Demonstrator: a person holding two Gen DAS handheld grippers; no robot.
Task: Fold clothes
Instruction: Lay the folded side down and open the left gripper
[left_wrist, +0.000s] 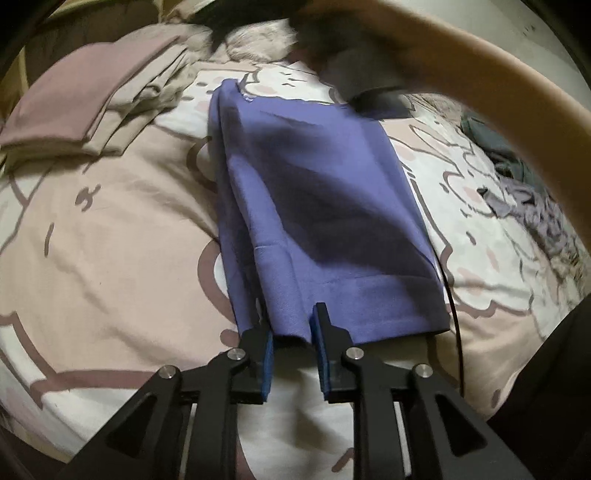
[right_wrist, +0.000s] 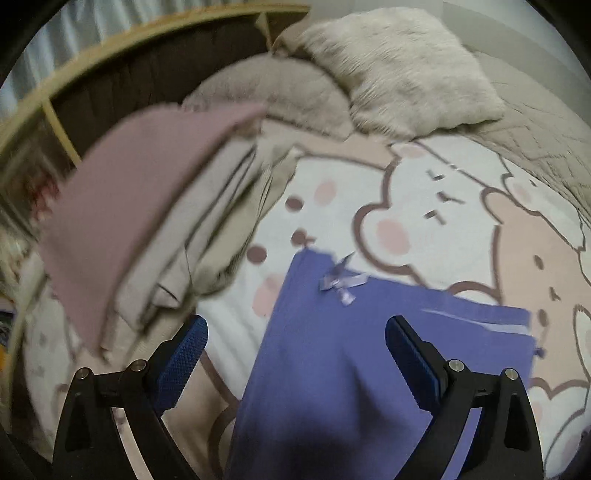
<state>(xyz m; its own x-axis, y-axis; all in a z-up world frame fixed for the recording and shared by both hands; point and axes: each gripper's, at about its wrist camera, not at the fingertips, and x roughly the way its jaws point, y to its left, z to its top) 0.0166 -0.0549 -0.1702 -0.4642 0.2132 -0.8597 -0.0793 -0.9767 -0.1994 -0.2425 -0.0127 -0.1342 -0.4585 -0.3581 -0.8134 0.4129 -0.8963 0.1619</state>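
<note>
— Bedding first: cartoon-print bedsheet (left_wrist: 110, 229) across the whole surface, lit dimly. At far left, folded pile (left_wrist: 85, 107) of pink and beige pieces, well apart from the work.

— Centre?

— Purple garment (left_wrist: 314, 206) laid flat in a long strip, already doubled lengthwise by the look of it, hem end nearest. Left gripper (left_wrist: 291, 328) at that hem, jaws narrowed around a bunched bit of the edge; whether the pads truly pinch the cloth, cannot tell.

— Further right?

— Right gripper (right_wrist: 295, 350) spread wide, holding nothing, poised above the waistband end near the small bow (right_wrist: 341, 282). Blurred arm (left_wrist: 461, 62) sweeping over the top of the left view. Unfolded heap (left_wrist: 524, 184) of dark and grey clothes at the right margin.

— Hazards?

— Probably three. Weak pinch at the hem: edge likely to slip out on the lift, strip collapsing. Only one layer caught: remaining layers left behind, fold skewed. Open claw closing too deep: bedsheet snagged with the garment, dragged upward.
</note>
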